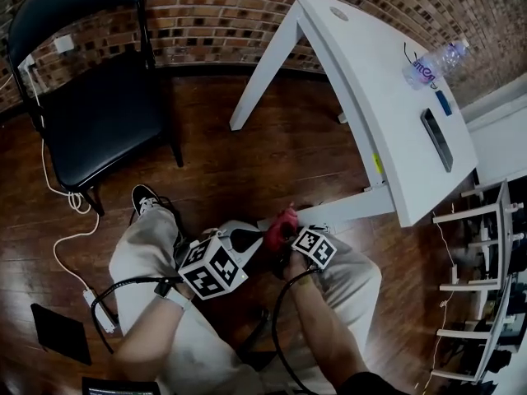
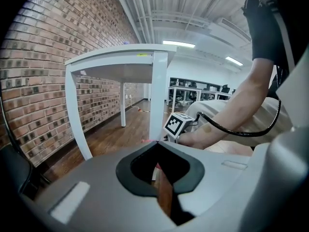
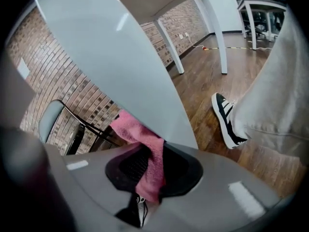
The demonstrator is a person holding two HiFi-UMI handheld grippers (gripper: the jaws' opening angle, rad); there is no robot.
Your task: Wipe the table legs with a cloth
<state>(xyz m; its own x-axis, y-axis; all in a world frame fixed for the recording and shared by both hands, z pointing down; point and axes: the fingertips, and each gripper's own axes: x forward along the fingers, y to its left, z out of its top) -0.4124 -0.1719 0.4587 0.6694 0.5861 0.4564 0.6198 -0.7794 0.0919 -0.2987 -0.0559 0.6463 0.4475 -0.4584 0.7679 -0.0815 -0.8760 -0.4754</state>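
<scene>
Pink cloth (image 3: 134, 128): clamped between the jaws of the right gripper (image 3: 157, 149) and pressed against the white table leg (image 3: 125, 66), low down near the wooden floor (image 3: 207, 76). Left gripper (image 2: 155, 143): jaws closed together, nothing held, aimed toward that leg. Black chair (image 1: 99, 113) is set beside the table.

Pink cloth (image 3: 145, 153), soft & bunched, is pinched in the right gripper (image 3: 157, 149), w/ its upper end pressed against a white table leg (image 3: 125, 66). Leg is smooth, slanted, at the table's (image 1: 387, 97) near corner.
</scene>
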